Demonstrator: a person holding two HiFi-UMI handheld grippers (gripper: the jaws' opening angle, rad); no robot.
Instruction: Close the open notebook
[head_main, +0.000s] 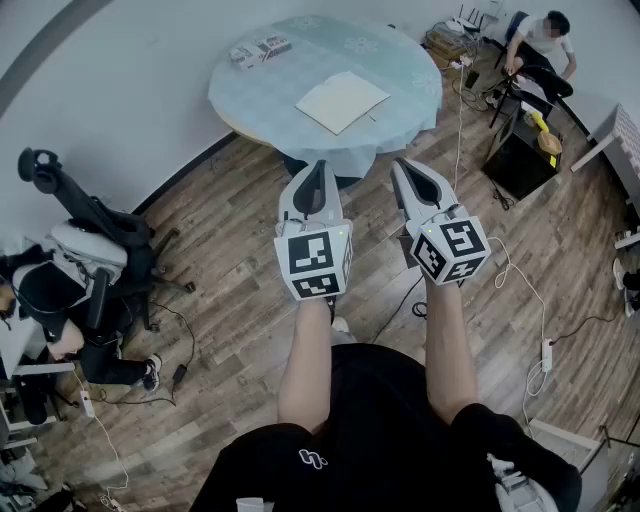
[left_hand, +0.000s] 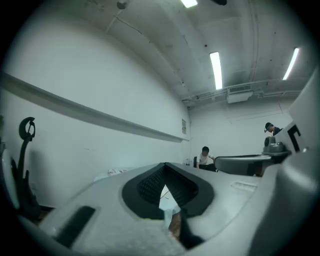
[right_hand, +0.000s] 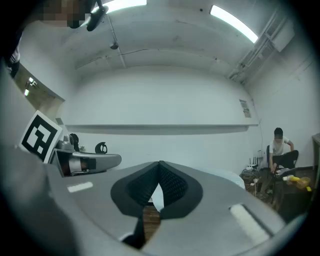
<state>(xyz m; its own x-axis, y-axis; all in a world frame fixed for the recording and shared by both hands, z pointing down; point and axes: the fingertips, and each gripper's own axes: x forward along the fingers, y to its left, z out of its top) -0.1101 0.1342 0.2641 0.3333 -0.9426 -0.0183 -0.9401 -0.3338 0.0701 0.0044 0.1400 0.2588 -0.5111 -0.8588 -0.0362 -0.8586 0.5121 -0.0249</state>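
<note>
The open notebook (head_main: 342, 100) lies flat with cream pages up on a round table (head_main: 240, 110) covered by a pale blue cloth, ahead of me. Both grippers are held level over the wooden floor, short of the table's near edge. My left gripper (head_main: 318, 168) has its jaws closed to a point with nothing between them; in the left gripper view its dark pads meet at the tip (left_hand: 165, 165). My right gripper (head_main: 401, 165) is likewise shut and empty, pads meeting at the tip (right_hand: 160, 163). Neither touches the notebook.
Small printed packs (head_main: 260, 48) lie at the table's far left. A black office chair (head_main: 100, 240) stands at the left beside a seated person. Another person (head_main: 545, 40) sits at the back right near a black box (head_main: 520, 160). Cables and a power strip (head_main: 546, 352) lie on the floor.
</note>
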